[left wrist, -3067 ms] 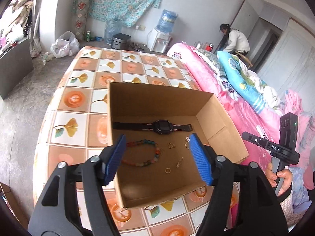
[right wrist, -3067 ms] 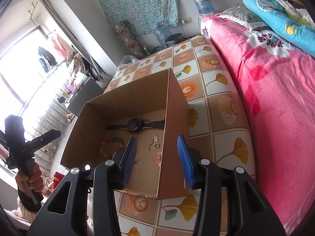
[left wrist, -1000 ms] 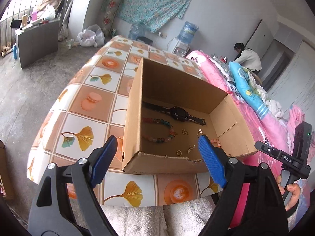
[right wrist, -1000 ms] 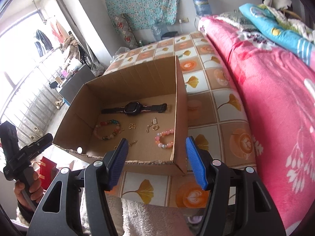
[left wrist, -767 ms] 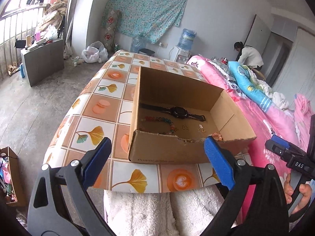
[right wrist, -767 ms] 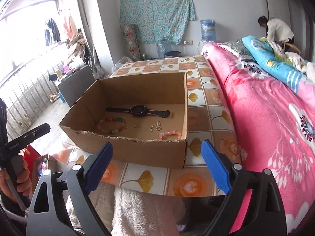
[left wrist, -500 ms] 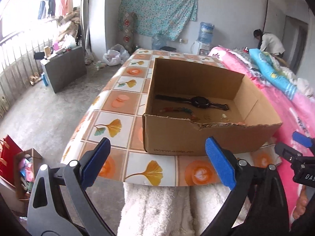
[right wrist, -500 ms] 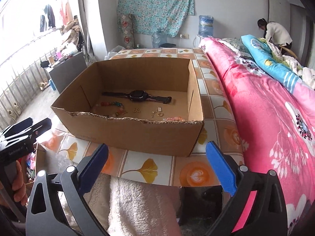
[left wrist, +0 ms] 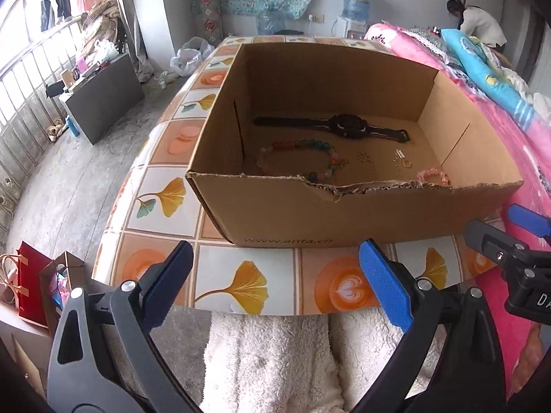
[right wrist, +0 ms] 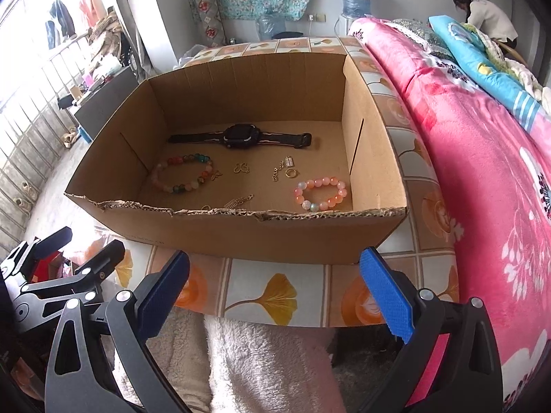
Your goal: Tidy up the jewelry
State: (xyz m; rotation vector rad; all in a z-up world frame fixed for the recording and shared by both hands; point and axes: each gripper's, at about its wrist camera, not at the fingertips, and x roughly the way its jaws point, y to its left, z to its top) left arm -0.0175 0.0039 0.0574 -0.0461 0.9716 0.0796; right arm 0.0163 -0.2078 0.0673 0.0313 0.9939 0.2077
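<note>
My left tool (left wrist: 273, 268) hangs with its jaws spread wide and nothing between them, having just been opening; my right tool (right wrist: 273, 275) is the same, wide and empty, its jaws also just opened. Both hover short of the near edge of the bench (left wrist: 248, 285), above a white fleecy cloth (right wrist: 268, 361) over my lap.

Just past the blue pads (left wrist: 384, 285) stands the cardboard box (left wrist: 344, 213), its near wall torn along the top. Printed on that wall I read "www.anta.cn". On the right tool's body, at the edge of the left view, only the letters "DA" show; the rest is cut off.

The jewelry lies on the box floor: one black watch (right wrist: 241, 136) laid flat along the far wall, one multicoloured bead bracelet (right wrist: 182, 177) at left, one pink bead bracelet (right wrist: 320, 192) at right. Between them lie a few small gold pieces (right wrist: 286, 170), too small to count surely; one looks like a ring. Another gold piece is half hidden behind the torn edge.

To the right runs a pink bed (right wrist: 482, 172).
</note>
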